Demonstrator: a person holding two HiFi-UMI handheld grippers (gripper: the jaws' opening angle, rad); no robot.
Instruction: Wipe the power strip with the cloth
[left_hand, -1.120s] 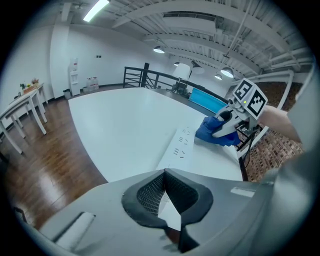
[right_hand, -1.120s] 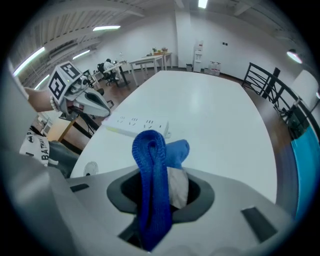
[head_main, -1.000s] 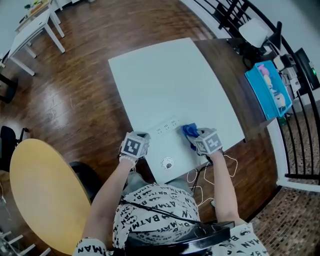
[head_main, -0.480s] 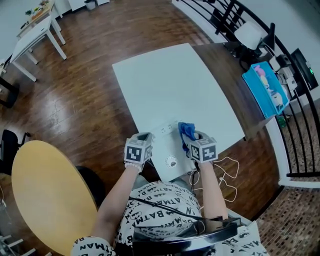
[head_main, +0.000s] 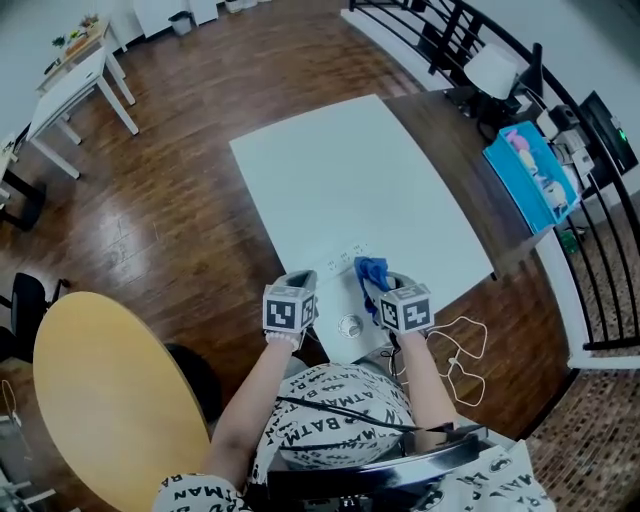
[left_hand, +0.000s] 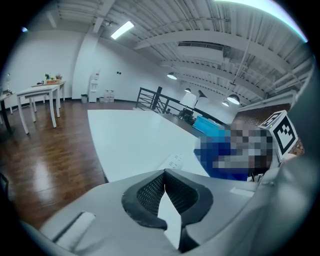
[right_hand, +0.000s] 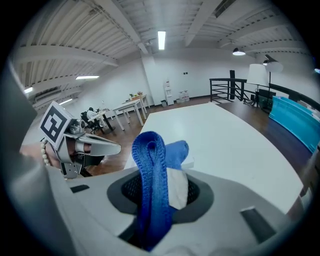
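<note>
Clamping down hard, the right gripper (right_hand: 159, 194) has the blue cloth (right_hand: 150, 170) pinched between its jaws. The fabric stands up in a folded loop above the pads and fills the middle of the right gripper view.

In the head view, that cloth (head_main: 371, 272) sits just below centre, right at the right-hand end of the power strip (head_main: 348, 254). The strip lies on the near part of the white table (head_main: 340, 170), slightly slanted, its sockets facing up. Whether fabric and strip actually touch, I can't tell from here.

Over to the left gripper (left_hand: 165, 192): its jaws are closed tip to tip with nothing caught between them. It hovers at the table's near left edge, just left of the strip, which shows small and pale in the middle of the left gripper view.

Between the two grippers, a round fitting (head_main: 349, 325) is set into the tabletop. A white cable (head_main: 465, 350) loops down off the lower right. A round wooden table (head_main: 100, 400) fills the lower left corner.
</note>
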